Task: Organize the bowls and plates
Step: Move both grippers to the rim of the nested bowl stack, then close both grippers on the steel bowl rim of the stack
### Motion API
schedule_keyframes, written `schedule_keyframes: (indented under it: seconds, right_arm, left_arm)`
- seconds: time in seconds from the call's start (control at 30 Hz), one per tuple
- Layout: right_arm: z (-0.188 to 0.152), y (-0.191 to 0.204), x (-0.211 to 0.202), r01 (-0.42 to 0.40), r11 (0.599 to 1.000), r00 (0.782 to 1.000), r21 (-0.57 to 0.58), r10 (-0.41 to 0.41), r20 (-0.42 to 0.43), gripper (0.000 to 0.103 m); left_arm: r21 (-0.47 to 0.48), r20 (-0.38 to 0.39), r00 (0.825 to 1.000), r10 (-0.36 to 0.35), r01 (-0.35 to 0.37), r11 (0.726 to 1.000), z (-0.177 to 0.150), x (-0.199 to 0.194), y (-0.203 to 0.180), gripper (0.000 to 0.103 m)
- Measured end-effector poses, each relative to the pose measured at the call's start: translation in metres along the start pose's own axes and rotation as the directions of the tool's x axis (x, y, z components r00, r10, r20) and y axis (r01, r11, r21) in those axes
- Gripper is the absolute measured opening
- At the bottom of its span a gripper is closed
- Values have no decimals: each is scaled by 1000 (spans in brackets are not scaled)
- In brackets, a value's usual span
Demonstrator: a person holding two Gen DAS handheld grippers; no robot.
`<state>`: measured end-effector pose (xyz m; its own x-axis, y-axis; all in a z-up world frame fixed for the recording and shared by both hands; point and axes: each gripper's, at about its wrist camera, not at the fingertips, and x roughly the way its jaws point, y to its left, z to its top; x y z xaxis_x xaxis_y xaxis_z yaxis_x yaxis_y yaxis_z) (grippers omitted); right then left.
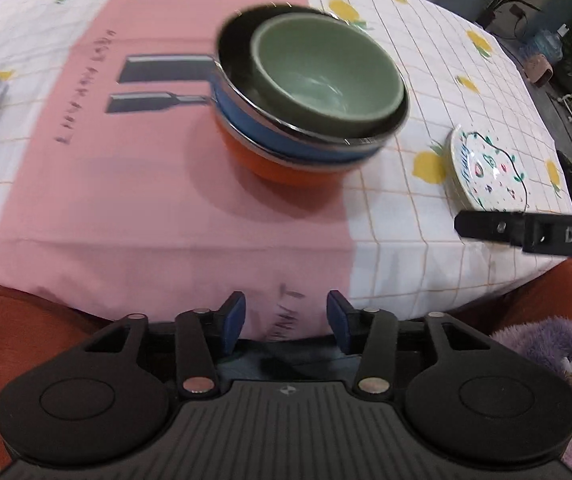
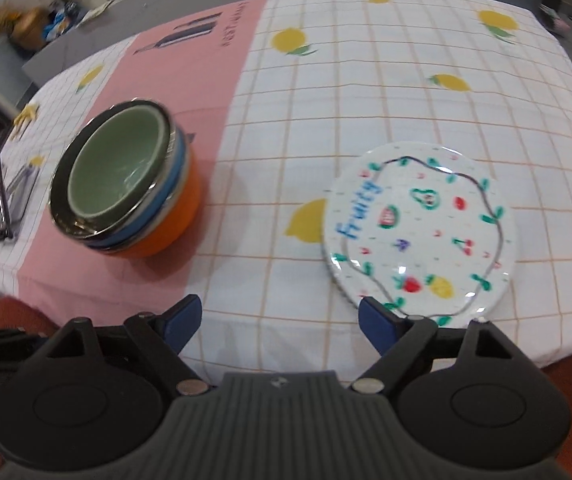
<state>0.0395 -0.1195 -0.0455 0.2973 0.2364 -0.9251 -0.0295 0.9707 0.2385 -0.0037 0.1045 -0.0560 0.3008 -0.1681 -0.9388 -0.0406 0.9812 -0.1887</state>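
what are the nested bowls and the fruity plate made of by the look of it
Green bowl: likely glazed ceramic, given its thick rim and soft gloss. Blue bowl and orange bowl: probably steel with a coloured outer coat, since bright metallic rims and a dark reflective lining show. Fruity plate: looks like glossy glazed ceramic with printed fruit, though melamine is possible. Both grippers are open and touch nothing.

A table (image 2: 405, 92) wore a white checked cloth with yellow lemons, and a wide pink strip (image 2: 190, 92) ran down it. On the pink strip sat an orange bowl (image 2: 174, 216) with a blue bowl (image 2: 166, 196), a shiny dark bowl (image 2: 62, 208) and a green bowl (image 2: 118, 168) stacked inside it. To the right of the bowls, well apart, lay a fruit plate (image 2: 421, 236) on the white part, near the table's front edge.
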Motion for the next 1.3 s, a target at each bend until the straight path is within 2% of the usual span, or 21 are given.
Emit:
schedule_keyframes:
  seconds: [0.1, 0.17, 0.27, 0.3, 0.47, 0.6, 0.7, 0.87, 0.97, 1.07, 1.23, 1.3]
  right_arm:
    - [4, 10, 1, -15, 1000, 999, -14, 15, -30, 85]
    - [9, 16, -2, -28, 999, 999, -19, 27, -38, 85]
    - [18, 23, -10, -45, 999, 998, -24, 44, -40, 87]
    - [21, 25, -14, -51, 998, 998, -25, 50, -36, 90]
    - [46, 33, -28, -72, 997, 997, -11, 72, -4, 93]
    - [67, 38, -26, -86, 996, 996, 23, 85, 14, 93]
    - [79, 41, -13, -85, 995, 996, 49, 85, 5, 93]
    - [89, 37, 17, -66, 992, 996, 112, 71, -45, 92]
    - [91, 35, 35, -39, 991, 996, 130, 49, -80, 90]
    - [92, 32, 47, -46, 986, 992, 161, 64, -111, 87]
    - [92, 29, 62, -75, 977, 983, 201, 106, -148, 85]
    - [93, 31, 67, -80, 975, 980, 206, 114, -161, 79]
  left_arm:
    - [49, 20, 999, -26, 25, 998, 5, -17, 0, 73]
    - [58, 36, 998, -45, 43, 997, 11, -28, 1, 77]
    - [68, 56, 996, -62, 58, 996, 23, -39, 2, 81]
    - [76, 61, 996, -59, 55, 996, 28, -43, 2, 81]
    - [96, 127, 992, -22, 10, 995, 53, -65, 4, 83]
    - [89, 173, 984, -35, 20, 996, 75, -70, 7, 86]
    - [51, 158, 987, -34, 27, 998, 92, -57, 14, 86]
    - [4, 80, 995, -61, 61, 998, 105, -27, 27, 85]
    - [5, 57, 997, -49, 49, 999, 109, -13, 30, 84]
    - [-18, 42, 998, -45, 46, 999, 111, -2, 36, 84]
    - [-88, 7, 998, -57, 58, 994, 112, 17, 50, 77]
    - [-96, 0, 997, -80, 79, 992, 113, 22, 51, 75]
